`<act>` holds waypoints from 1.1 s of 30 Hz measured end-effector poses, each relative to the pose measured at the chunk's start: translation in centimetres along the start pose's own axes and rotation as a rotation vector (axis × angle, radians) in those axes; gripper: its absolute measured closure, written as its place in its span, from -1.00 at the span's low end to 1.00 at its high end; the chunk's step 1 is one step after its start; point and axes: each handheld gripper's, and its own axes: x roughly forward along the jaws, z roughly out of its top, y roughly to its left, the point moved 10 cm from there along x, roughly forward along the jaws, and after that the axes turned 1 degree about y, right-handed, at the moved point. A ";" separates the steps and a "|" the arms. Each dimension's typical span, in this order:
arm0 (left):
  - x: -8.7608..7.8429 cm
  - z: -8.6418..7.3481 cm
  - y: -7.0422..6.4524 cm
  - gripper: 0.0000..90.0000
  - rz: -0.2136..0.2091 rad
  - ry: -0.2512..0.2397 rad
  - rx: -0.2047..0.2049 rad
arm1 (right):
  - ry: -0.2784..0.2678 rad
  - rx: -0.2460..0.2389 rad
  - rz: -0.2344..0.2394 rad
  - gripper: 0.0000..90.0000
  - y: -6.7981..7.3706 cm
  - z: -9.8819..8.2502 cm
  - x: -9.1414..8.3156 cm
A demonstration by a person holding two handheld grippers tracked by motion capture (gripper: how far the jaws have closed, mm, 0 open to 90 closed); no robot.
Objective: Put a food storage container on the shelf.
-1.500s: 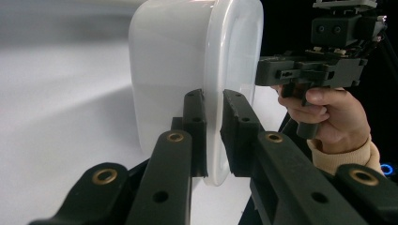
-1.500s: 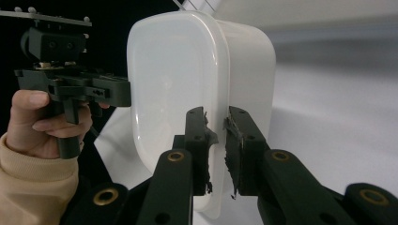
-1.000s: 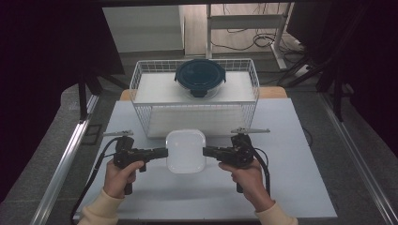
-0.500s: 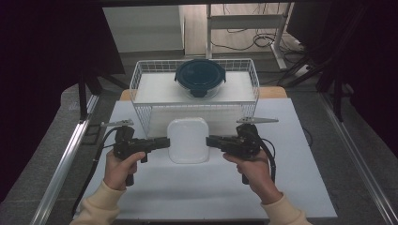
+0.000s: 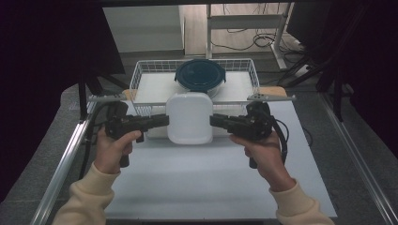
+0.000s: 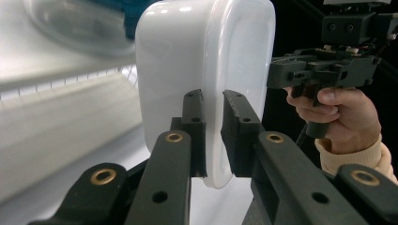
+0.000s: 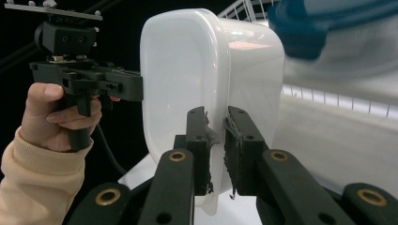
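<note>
Both grippers are clamped on the same white tub, one on each side of its rim, and I hold it in the air between them.

From the high view, my left gripper point(image 5: 162, 121) pinches the tub point(image 5: 189, 117) at its left edge and my right gripper point(image 5: 217, 120) at its right edge. The tub hangs clear of the white table point(image 5: 206, 183), in front of the wire basket point(image 5: 141, 75), which already has a round bowl with a dark blue lid point(image 5: 200, 75) in it. So the pick-up is done; I judge what is left is to carry the tub forward over the basket's near wall, lower it beside the bowl and let go.

In the left gripper view, my two jaws press on the tub's point(image 6: 187, 56) rim from both sides, the wall sandwiched between the pads point(image 6: 195, 126). Across from me the other hand point(image 6: 338, 112) holds its gripper against the far edge.

In the right gripper view it is the same: the jaws are closed on the rim of the tub point(image 7: 187, 70), with the basket and the blue-lidded bowl point(image 7: 328, 23) just behind, blurred. The grip looks even on both sides, so the tub should stay level as I carry it.
</note>
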 end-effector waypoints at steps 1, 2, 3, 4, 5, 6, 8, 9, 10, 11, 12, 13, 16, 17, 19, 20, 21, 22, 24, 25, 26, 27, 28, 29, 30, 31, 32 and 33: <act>0.0 0.6 0.0 0.79 -0.005 -0.003 -0.001 | -0.004 -0.005 0.001 0.76 0.0 0.6 -0.1; 0.0 1.3 -0.1 0.79 -0.009 -0.008 -0.003 | -0.007 -0.012 0.002 0.76 0.0 1.3 -0.3; 0.0 1.9 -0.1 0.79 -0.010 -0.012 -0.002 | -0.008 -0.017 0.002 0.76 0.0 2.0 -0.4; 0.1 2.6 -0.1 0.79 -0.006 -0.013 0.004 | -0.008 -0.023 0.000 0.76 0.0 2.7 -0.5; 0.1 3.4 -0.1 0.79 -0.003 -0.015 0.007 | -0.006 -0.026 -0.004 0.76 0.0 3.3 -0.6; 0.2 4.0 -0.2 0.79 0.001 -0.018 0.010 | -0.005 -0.035 -0.007 0.76 -0.2 4.2 -0.7; 0.3 5.2 -0.2 0.78 0.011 -0.018 0.020 | -0.008 -0.037 -0.012 0.76 -0.3 5.3 -0.8; 0.3 5.8 -0.3 0.78 0.016 -0.016 0.027 | -0.009 -0.040 -0.013 0.76 -0.4 5.8 -0.8; 0.3 6.4 -0.3 0.78 0.018 -0.017 0.031 | -0.011 -0.041 -0.017 0.76 -0.5 6.4 -0.9; 0.3 7.0 -0.4 0.78 0.019 -0.016 0.034 | -0.014 -0.037 -0.017 0.76 -0.6 7.0 -1.0; 0.3 7.6 -0.5 0.78 0.020 -0.019 0.034 | -0.018 -0.036 -0.014 0.76 -0.7 7.5 -1.1; 0.4 8.2 -0.5 0.78 0.022 -0.024 0.037 | -0.025 -0.036 -0.016 0.76 -0.8 8.1 -1.1; 0.5 9.8 -0.7 0.78 0.015 -0.027 0.045 | -0.039 -0.042 -0.031 0.76 -0.8 9.6 -1.5; 0.5 10.3 -0.7 0.78 0.012 -0.027 0.046 | -0.042 -0.045 -0.034 0.76 -0.8 10.0 -1.7; 0.7 11.1 -0.7 0.78 0.005 -0.024 0.045 | -0.043 -0.049 -0.042 0.76 -0.9 10.9 -1.9; 0.8 11.5 -0.7 0.78 0.002 -0.021 0.042 | -0.041 -0.048 -0.042 0.76 -1.0 11.3 -2.0; 0.9 11.8 -0.5 0.78 0.001 -0.018 0.041 | -0.037 -0.044 -0.039 0.76 -1.1 11.7 -2.0; 1.0 12.1 -0.3 0.78 0.001 -0.015 0.034 | -0.033 -0.040 -0.036 0.76 -1.3 12.1 -2.0; 1.4 12.7 0.2 0.78 0.004 -0.010 0.010 | -0.018 -0.025 -0.031 0.76 -1.9 12.7 -1.7; 1.7 12.9 0.6 0.78 0.007 -0.004 -0.002 | -0.009 -0.013 -0.029 0.76 -2.3 12.9 -1.5; 2.0 13.0 1.0 0.78 0.009 0.004 -0.016 | 0.001 -0.004 -0.028 0.76 -2.8 13.1 -1.3; 2.3 13.1 1.4 0.78 0.012 0.010 -0.030 | 0.010 0.010 -0.027 0.76 -3.3 13.2 -1.0; 2.6 13.2 1.8 0.78 0.012 0.017 -0.043 | 0.019 0.026 -0.023 0.76 -3.8 13.3 -0.7; 2.9 13.3 2.3 0.78 0.012 0.026 -0.052 | 0.024 0.042 -0.020 0.76 -4.3 13.4 -0.5; 3.2 13.3 2.7 0.78 0.013 0.030 -0.064 | 0.032 0.057 -0.017 0.76 -4.9 13.4 -0.2; 3.5 13.3 3.2 0.78 0.014 0.032 -0.076 | 0.038 0.071 -0.015 0.76 -5.3 13.4 0.1; 3.8 13.3 3.6 0.78 0.016 0.039 -0.083 | 0.044 0.085 -0.016 0.76 -5.8 13.3 0.3; 4.1 13.3 4.1 0.78 0.020 0.043 -0.090 | 0.053 0.098 -0.019 0.76 -6.2 13.2 0.6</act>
